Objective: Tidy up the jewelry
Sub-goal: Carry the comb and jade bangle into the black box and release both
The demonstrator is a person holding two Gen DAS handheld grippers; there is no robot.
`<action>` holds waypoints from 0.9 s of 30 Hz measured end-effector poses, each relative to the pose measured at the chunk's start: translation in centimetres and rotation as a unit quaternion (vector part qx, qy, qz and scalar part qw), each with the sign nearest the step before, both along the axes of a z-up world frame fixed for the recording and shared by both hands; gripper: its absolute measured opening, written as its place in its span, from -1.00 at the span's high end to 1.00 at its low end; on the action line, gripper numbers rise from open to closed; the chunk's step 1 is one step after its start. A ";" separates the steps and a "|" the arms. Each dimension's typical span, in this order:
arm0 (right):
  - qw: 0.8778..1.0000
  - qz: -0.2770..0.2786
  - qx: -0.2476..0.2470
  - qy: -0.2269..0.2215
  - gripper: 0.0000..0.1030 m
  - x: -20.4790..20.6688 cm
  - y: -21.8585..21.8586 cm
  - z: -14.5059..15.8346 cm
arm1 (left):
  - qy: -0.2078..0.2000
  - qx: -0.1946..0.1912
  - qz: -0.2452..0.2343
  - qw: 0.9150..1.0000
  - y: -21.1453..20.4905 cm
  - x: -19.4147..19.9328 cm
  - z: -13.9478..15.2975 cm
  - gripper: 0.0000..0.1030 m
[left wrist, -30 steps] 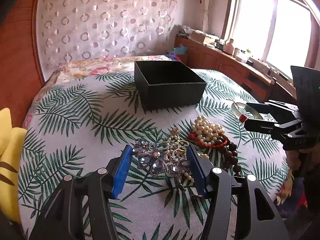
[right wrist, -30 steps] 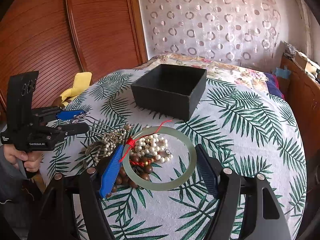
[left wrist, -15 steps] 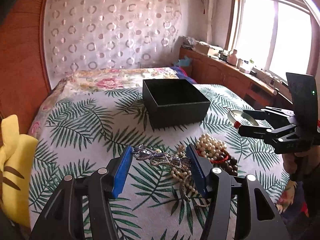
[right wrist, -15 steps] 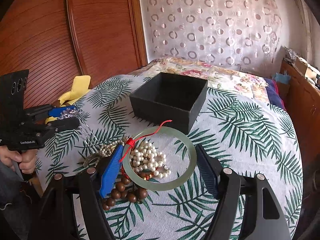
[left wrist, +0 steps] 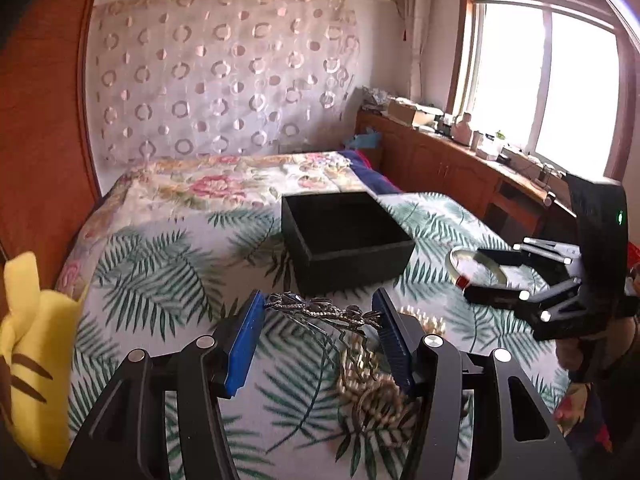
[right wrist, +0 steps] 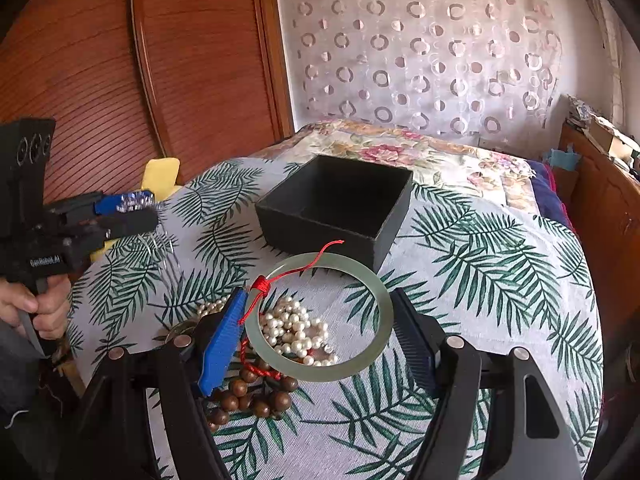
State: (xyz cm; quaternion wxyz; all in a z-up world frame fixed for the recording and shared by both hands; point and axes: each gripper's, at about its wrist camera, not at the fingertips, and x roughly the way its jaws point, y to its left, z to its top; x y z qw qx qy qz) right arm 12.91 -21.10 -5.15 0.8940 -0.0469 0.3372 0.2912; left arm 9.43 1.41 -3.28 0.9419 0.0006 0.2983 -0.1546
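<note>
Jewelry sorting w/ two tools going at once. Left tool (left wrist: 320, 332) is pinching a silvery rhinestone hair comb (left wrist: 320, 311) across its width btw the blue pad and the dark one, teeth hanging down, and it's hovering above the palm-leaf bedspread (left wrist: 160, 264) short of the open black square box (left wrist: 346, 236). Right tool (right wrist: 320, 334) is clamping a pale green jade bangle w/ red cord (right wrist: 320, 318) flat across its diameter, also off the bed, just in front of the box.

White pearl strand (right wrist: 292, 328) and brown wooden bead bracelet (right wrist: 248, 394) are lying in a heap on the bedspread under the bangle, not sorted yet.

Tips imo: the comb is dangling thin prongs, so keep it level and clear the box wall before going over, else they're prob catching the rim. Only let go once it's low inside. Bring one hand in at a time, the box isn't roomy for both. Bangle is hard and slick, so set it down gently, don't drop it.
</note>
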 end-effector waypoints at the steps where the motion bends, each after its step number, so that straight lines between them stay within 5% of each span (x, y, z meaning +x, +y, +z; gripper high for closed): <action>1: 1.000 0.000 0.000 -0.002 -0.44 0.1 0.0 0.2 | -0.004 0.001 -0.002 1.000 -0.3 0.4 0.5 -0.03; 14: 1.000 0.000 0.004 -0.021 -0.44 3.8 0.4 2.6 | -0.018 0.000 -0.004 1.000 -2.7 8.0 3.8 -0.03; 27: 1.000 0.001 -0.019 -0.014 -0.44 7.4 2.2 1.4 | 0.026 0.018 0.004 0.999 -4.5 13.5 0.4 -0.04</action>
